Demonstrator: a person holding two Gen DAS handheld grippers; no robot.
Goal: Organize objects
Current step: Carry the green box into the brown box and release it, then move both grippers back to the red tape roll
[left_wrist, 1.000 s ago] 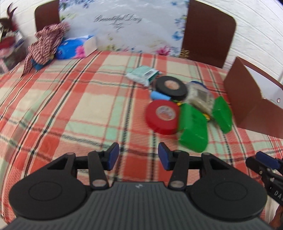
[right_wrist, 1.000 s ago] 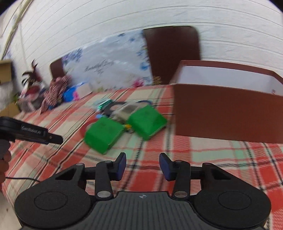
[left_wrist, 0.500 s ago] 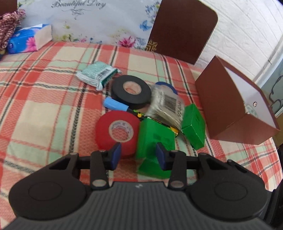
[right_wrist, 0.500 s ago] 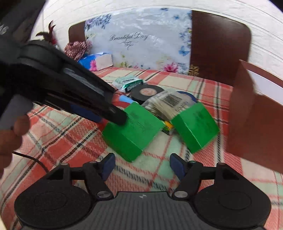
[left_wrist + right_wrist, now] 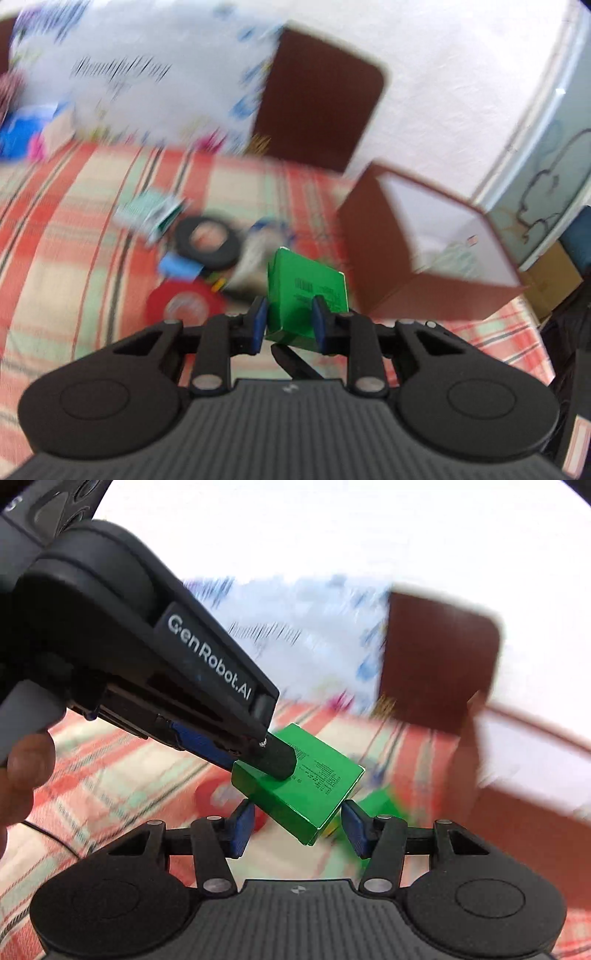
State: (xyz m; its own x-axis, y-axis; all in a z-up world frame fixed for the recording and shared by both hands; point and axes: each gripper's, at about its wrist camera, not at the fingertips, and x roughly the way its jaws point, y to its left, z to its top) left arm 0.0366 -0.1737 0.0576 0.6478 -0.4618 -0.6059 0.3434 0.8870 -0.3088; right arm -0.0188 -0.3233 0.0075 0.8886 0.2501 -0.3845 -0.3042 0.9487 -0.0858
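My left gripper [image 5: 289, 325] is shut on a green box [image 5: 308, 291] and holds it above the checked tablecloth. In the right wrist view the same green box [image 5: 310, 786] hangs between my right gripper's open blue pads [image 5: 242, 827], held by the left gripper [image 5: 258, 753]. My right gripper [image 5: 297, 829] is open, not touching the box. A second green box [image 5: 382, 805] lies on the cloth behind. The brown open box [image 5: 424, 240] stands to the right.
On the cloth lie a black tape roll [image 5: 208, 242], a red tape roll [image 5: 183, 302], a blue marker [image 5: 179, 266] and a teal packet [image 5: 151, 210]. A brown chair back [image 5: 317, 99] stands behind the table. The view is blurred.
My left gripper closed on the green box and lifted it off the cloth. My right gripper came under and around the raised box, jaws still open.
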